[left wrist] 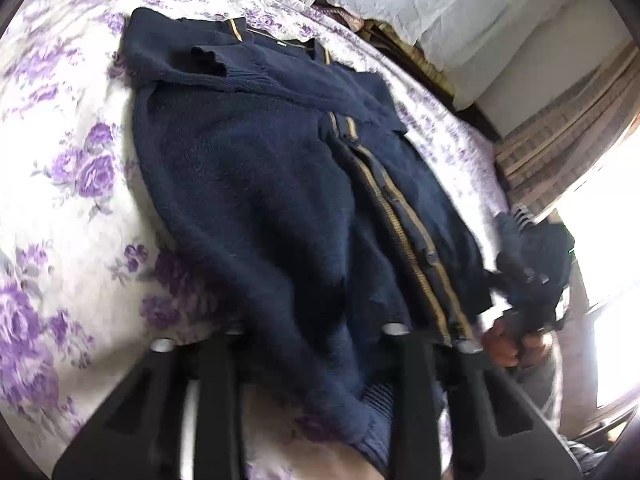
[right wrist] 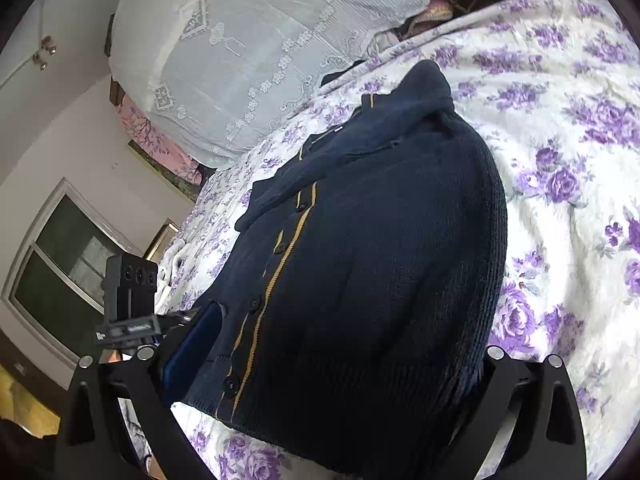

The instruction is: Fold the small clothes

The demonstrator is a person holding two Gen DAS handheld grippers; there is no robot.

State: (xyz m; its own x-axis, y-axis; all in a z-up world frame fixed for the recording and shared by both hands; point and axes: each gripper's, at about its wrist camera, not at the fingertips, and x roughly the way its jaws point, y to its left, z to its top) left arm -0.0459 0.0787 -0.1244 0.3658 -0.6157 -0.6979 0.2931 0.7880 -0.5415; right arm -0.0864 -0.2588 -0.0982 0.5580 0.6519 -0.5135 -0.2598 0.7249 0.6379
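Observation:
A navy knit cardigan [left wrist: 256,184] with tan stripes down its button band lies flat on the purple-flowered bedspread [left wrist: 60,184], one sleeve folded across its chest. Low in the left wrist view, my left gripper [left wrist: 312,340] stands with its jaws drawn in on the bunched bottom hem. In the right wrist view the same cardigan [right wrist: 380,260] fills the middle. My right gripper [right wrist: 320,356] is open wide around the hem's other end, with a blue pad [right wrist: 192,352] beside the button band. A hand [left wrist: 508,344] holds the right gripper at the cardigan's right edge.
A white lace cloth [right wrist: 260,40] covers a pile at the head of the bed. A window [right wrist: 68,264] is in the wall to the left, and striped curtains [left wrist: 560,140] hang beside bright light. The bedspread [right wrist: 560,160] stretches out on the cardigan's far sides.

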